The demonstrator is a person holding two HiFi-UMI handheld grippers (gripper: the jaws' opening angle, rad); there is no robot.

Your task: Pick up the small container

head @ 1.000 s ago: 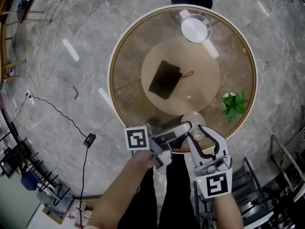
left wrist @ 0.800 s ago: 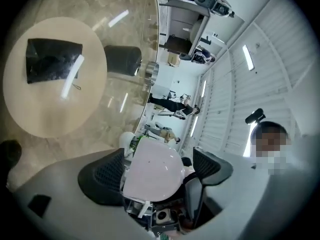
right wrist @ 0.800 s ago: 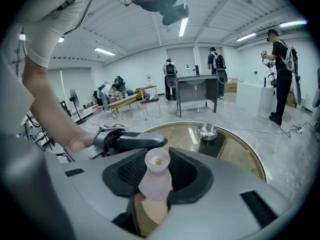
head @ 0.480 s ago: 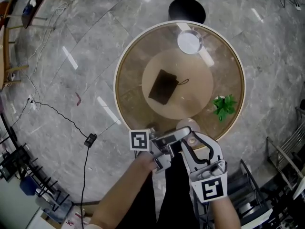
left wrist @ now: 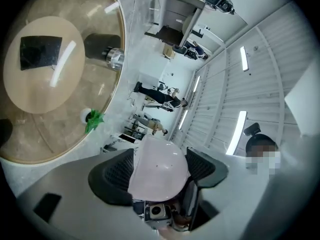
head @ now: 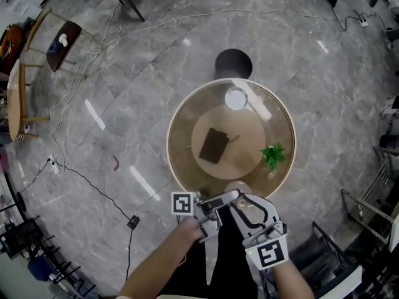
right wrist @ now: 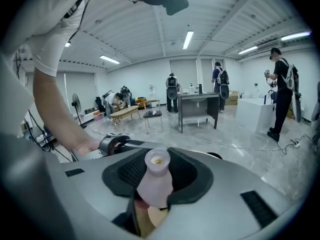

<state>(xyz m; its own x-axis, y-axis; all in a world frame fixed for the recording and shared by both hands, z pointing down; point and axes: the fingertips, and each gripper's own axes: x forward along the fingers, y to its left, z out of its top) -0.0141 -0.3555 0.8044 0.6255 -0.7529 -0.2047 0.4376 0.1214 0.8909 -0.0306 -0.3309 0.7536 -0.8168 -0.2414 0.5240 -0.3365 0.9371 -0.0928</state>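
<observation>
My left gripper (head: 235, 195) (left wrist: 160, 170) is held up off the round glass table (head: 179, 170), near its front edge. Its pads press on both sides of a pale pink domed container (left wrist: 157, 165), which shows from above as a round beige shape (head: 237, 189). Beside it, my right gripper (head: 252, 205) (right wrist: 160, 178) is shut on a small pink bottle (right wrist: 155, 185). The bottle's open neck points away from the right gripper's camera. The two grippers are close together in front of the person's body.
On the table lie a black pouch (head: 213, 145), a small green plant (head: 272, 155) and a glass bowl (head: 236, 98). A black round stool (head: 233, 63) stands behind the table. Cables (head: 93, 182) run over the marble floor on the left. Several people stand in the far room (right wrist: 219, 84).
The left gripper's jaws have closed onto the domed container. The head view has pulled back, so the table looks smaller and farther away. The right gripper still holds the bottle.
</observation>
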